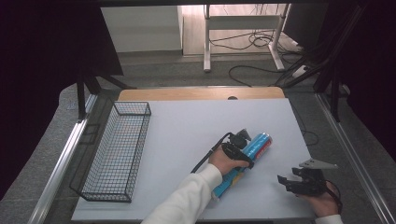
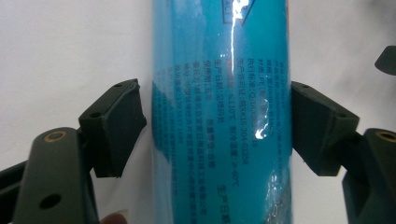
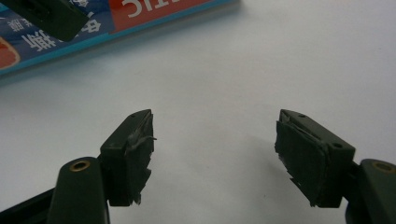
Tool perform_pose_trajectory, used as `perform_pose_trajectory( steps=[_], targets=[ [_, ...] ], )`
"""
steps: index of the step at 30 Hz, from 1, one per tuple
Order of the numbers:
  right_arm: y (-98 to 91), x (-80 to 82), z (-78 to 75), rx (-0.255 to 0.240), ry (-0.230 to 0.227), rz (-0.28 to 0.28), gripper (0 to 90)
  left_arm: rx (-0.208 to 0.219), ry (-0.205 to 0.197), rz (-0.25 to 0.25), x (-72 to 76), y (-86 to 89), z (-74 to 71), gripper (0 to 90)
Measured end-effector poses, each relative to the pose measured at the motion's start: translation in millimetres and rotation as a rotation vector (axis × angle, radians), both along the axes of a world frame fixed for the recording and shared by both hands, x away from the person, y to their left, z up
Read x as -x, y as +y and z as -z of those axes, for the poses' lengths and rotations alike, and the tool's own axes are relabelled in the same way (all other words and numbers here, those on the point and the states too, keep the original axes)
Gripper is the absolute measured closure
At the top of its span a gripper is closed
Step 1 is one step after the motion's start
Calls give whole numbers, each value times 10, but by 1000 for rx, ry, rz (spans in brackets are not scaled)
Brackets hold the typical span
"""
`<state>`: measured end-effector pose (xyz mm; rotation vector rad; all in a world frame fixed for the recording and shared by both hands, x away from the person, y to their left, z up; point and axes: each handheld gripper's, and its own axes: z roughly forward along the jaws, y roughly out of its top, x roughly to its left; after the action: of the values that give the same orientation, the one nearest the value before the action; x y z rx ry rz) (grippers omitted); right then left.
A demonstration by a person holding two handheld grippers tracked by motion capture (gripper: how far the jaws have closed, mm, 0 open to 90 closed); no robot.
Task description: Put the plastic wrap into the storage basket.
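Your left gripper (image 2: 219,126) straddles the blue tube (image 1: 245,161), which lies on the white table (image 1: 187,135) right of the wire basket (image 1: 116,149); its right pad (image 2: 310,126) touches the tube wall, its left pad (image 2: 122,123) stands just beside it. Your right gripper (image 3: 215,149) rests near the tube, jaws apart, with bare table between them

White sleeves, black two-jaw tools.

I'm seeing a white sleeve (image 1: 187,198) covering the forearm; the left gripper (image 1: 236,145) is wearing black with a black cable (image 1: 208,156) trailing off it. The right gripper (image 1: 306,183) is carrying a grey three-cornered plate (image 1: 317,164). Its dark pads (image 3: 301,156) are showing frayed edges, screw holes and brass rivets (image 3: 80,165).
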<state>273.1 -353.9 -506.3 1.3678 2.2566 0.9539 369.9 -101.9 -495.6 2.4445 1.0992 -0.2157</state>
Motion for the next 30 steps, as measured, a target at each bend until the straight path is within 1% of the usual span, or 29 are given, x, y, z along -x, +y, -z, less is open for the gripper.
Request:
perform_pose_trajectory(
  steps=[1,2,3,4,5,7,11,13,14,15,16,17,19,23,25,28,30],
  targets=[
    [1,-2,4,3,1,1,277,-16,1,8,5,-25,16,254],
    [2,-3,6,5,2,2,277,-26,2,10,8,-43,35,258],
    [3,-3,7,6,2,2,277,-32,-5,12,11,-52,37,264],
    [4,-3,7,6,2,2,277,-27,-4,13,16,-59,28,275],
    [3,-1,6,5,1,2,277,-25,-1,13,17,-62,24,309],
    [-1,0,5,4,2,4,277,-27,2,16,10,-55,23,312],
    [-5,-8,9,6,4,12,277,-12,13,11,-5,-42,26,315],
    [-5,-5,4,6,1,14,277,-11,22,18,-20,-28,24,316],
    [-7,-2,-1,7,0,15,277,-14,20,19,-22,-25,21,316],
    [-9,-1,-2,5,-3,16,277,-25,8,20,-19,-22,13,317],
    [-14,-1,-6,5,-8,18,277,-40,-13,24,-14,-12,-1,317],
    [-18,0,-10,2,-10,21,277,-44,-11,29,-24,7,-16,317],
    [-26,-2,-14,3,-14,26,277,-30,-2,24,-52,68,-50,318],
    [-24,-1,-18,3,-14,28,278,-17,2,13,-109,215,-157,318],
    [-18,0,-20,4,-15,26,278,-11,11,10,-137,301,-212,318],
    [-12,-2,-23,5,-16,28,278,-23,3,17,-166,414,-315,319],
    [-9,-2,-23,5,-16,28,278,-6,7,14,-183,486,-375,319]
  ],
)
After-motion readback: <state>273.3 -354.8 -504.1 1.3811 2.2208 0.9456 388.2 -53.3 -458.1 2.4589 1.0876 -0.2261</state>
